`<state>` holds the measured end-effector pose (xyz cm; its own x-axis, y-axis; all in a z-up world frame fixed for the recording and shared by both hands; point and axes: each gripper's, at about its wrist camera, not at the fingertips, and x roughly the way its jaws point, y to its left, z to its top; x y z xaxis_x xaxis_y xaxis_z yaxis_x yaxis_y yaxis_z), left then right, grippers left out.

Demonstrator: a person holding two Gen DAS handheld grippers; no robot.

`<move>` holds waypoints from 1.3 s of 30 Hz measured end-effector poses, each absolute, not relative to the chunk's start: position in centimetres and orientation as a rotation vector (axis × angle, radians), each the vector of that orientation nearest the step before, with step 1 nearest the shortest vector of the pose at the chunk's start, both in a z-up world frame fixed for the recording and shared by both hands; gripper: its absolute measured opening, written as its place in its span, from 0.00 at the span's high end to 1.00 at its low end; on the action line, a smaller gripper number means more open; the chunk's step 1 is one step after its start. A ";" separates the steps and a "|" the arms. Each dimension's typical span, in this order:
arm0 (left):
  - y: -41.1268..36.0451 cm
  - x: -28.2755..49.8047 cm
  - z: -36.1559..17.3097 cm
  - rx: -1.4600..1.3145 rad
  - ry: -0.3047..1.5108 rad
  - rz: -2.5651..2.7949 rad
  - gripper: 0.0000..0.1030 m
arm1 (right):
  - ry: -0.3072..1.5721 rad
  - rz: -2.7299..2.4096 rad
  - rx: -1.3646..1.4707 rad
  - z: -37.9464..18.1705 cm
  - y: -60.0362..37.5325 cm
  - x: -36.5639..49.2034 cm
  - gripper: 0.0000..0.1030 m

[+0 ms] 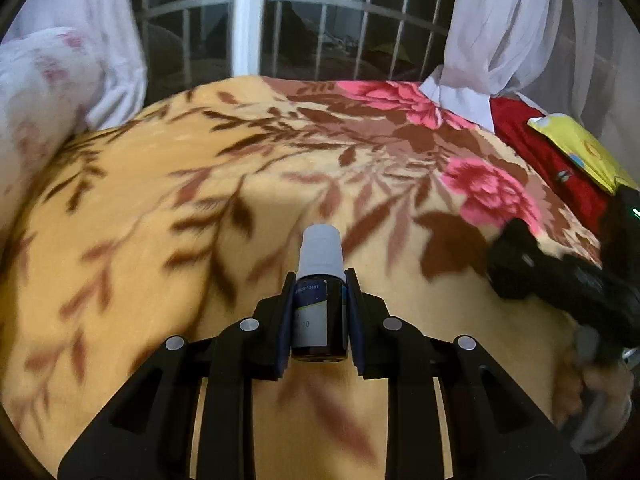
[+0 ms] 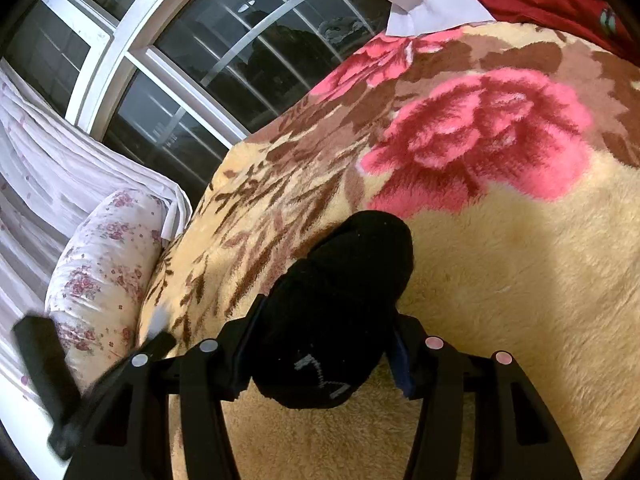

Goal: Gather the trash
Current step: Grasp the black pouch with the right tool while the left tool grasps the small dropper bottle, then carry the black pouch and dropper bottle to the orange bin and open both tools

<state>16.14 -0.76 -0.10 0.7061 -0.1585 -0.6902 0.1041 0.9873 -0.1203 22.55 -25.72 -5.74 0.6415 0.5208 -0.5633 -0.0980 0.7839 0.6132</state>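
In the left wrist view, the left gripper [image 1: 320, 312] is clenched on a small dark bottle [image 1: 320, 316] with a white cap, held upright between its 2 fingers above a floral blanket [image 1: 180, 184]. The right gripper [image 1: 516, 264] shows at the right edge, blurred, carrying something black. A yellow packet [image 1: 580, 152] lies on a red cloth [image 1: 536, 148] at the far right of the bed. A barred window [image 1: 304, 20] and a white curtain [image 1: 508, 24] stand behind.

In the right wrist view, the right gripper [image 2: 320, 344] grasps a black sock [image 2: 340, 308] between its jaws, just over the blanket [image 2: 500, 260]. A flowered pillow [image 2: 104, 256] lies at the left, beside the window [image 2: 188, 64].
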 end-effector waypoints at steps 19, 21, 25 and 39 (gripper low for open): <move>-1.9 -5.8 -2.0 -0.128 0.786 -0.073 0.78 | 0.672 0.480 0.228 1.4 -21.9 7.6 0.48; -2.1 -7.5 -2.4 -0.115 0.792 -0.073 0.78 | 0.680 0.519 0.170 1.6 -21.5 3.7 0.48; -2.4 -9.6 -4.2 -0.106 0.845 -0.082 0.78 | 0.735 0.570 0.072 0.2 -20.6 -2.7 0.48; -4.6 -11.3 -10.5 -0.034 1.008 -0.134 0.78 | 0.962 0.491 -0.046 -10.5 -19.9 -10.8 0.48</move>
